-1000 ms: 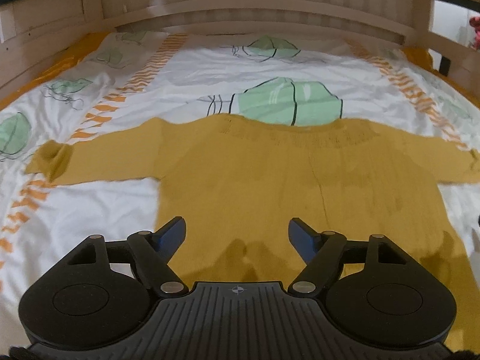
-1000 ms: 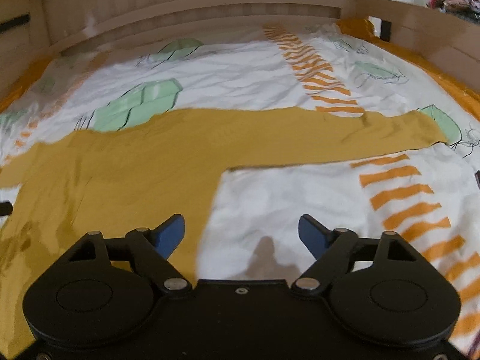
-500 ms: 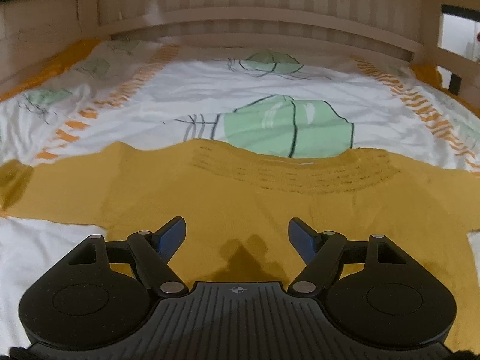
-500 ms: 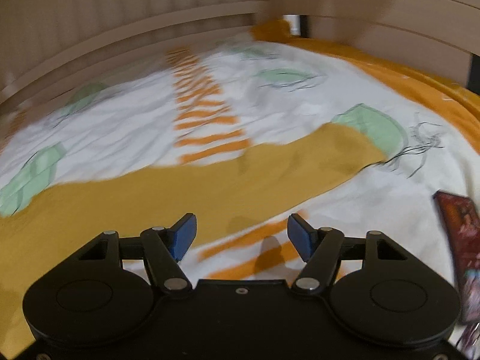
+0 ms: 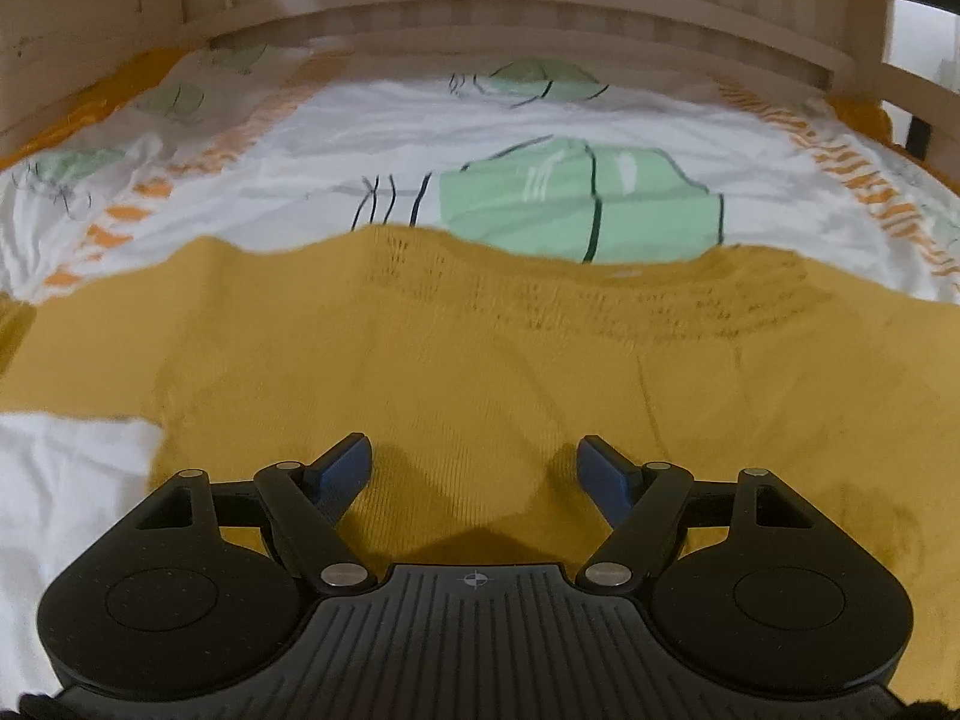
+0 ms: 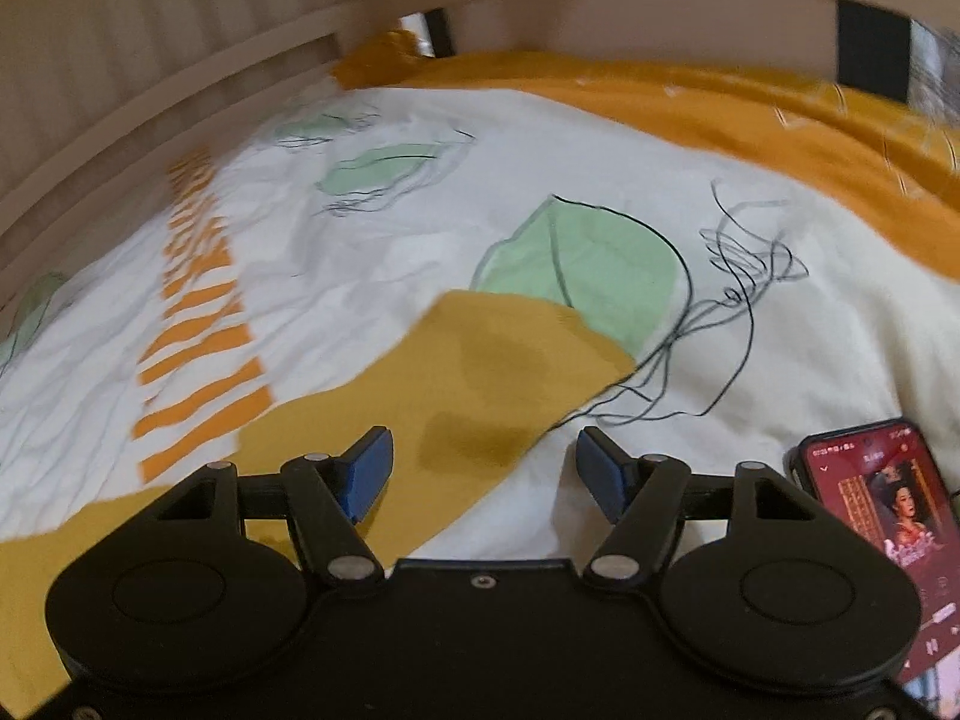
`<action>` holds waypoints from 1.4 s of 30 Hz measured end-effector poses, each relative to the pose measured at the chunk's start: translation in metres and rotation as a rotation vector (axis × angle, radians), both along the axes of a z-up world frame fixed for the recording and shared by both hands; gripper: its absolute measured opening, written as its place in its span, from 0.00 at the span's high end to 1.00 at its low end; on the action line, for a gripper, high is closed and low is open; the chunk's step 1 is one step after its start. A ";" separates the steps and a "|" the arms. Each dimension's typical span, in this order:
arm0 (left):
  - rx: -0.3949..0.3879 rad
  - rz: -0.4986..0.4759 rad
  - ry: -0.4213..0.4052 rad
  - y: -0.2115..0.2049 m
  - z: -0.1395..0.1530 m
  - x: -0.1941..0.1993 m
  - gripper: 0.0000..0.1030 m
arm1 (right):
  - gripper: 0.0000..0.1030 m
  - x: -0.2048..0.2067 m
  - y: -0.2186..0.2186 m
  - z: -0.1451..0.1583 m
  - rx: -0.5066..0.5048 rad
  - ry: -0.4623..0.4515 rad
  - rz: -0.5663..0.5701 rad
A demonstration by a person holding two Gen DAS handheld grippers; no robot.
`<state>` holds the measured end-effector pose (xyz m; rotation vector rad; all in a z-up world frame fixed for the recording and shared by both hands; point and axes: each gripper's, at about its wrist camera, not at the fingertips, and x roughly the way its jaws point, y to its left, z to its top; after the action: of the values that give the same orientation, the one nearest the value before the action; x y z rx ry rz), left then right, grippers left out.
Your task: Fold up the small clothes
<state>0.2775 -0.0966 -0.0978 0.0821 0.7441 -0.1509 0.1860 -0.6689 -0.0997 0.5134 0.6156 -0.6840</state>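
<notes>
Now, left tool (image 5: 474,462) angled down over sweater (image 5: 480,372), spread, right tool (image 6: 483,459) likewise, above sleeve (image 6: 498,360).

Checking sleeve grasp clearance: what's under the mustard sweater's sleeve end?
The sleeve end lies flat on the printed duvet cover, overlapping a green leaf print. Whatever lies beneath the fabric is hidden.

Leaf-print bedsheet (image 5: 372,138), wooden bed rail (image 5: 540,6), lit phone (image 6: 882,534)

Wooden slatted bed frame (image 5: 540,6) surrounds a leaf-print sheet (image 5: 372,138)
</notes>
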 end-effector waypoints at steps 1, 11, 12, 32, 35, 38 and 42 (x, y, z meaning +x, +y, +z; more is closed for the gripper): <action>-0.004 0.002 -0.014 0.001 -0.003 -0.002 0.27 | 0.30 0.001 -0.003 -0.002 0.003 -0.007 -0.004; -0.005 0.007 -0.058 -0.001 -0.012 -0.005 0.17 | 0.66 0.002 -0.028 -0.004 0.024 -0.060 -0.068; -0.005 0.006 -0.054 -0.001 -0.013 -0.004 0.16 | 0.74 -0.002 -0.029 -0.002 0.036 -0.076 -0.071; -0.110 -0.054 0.018 0.032 0.030 -0.015 0.18 | 0.89 0.054 0.175 0.126 -0.006 -0.303 0.539; -0.114 -0.068 0.018 0.040 0.037 -0.018 0.18 | 0.89 0.065 0.218 0.120 0.001 -0.271 0.621; -0.108 -0.078 0.021 0.049 0.041 -0.021 0.18 | 0.87 0.075 0.244 0.106 -0.104 -0.178 0.643; -0.108 -0.078 0.029 0.054 0.046 -0.022 0.18 | 0.67 0.077 0.232 0.077 -0.234 -0.057 0.590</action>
<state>0.2559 -0.0423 -0.0517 0.0061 0.7609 -0.2662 0.2626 -0.4373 -0.0230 0.1163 0.5861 -0.1750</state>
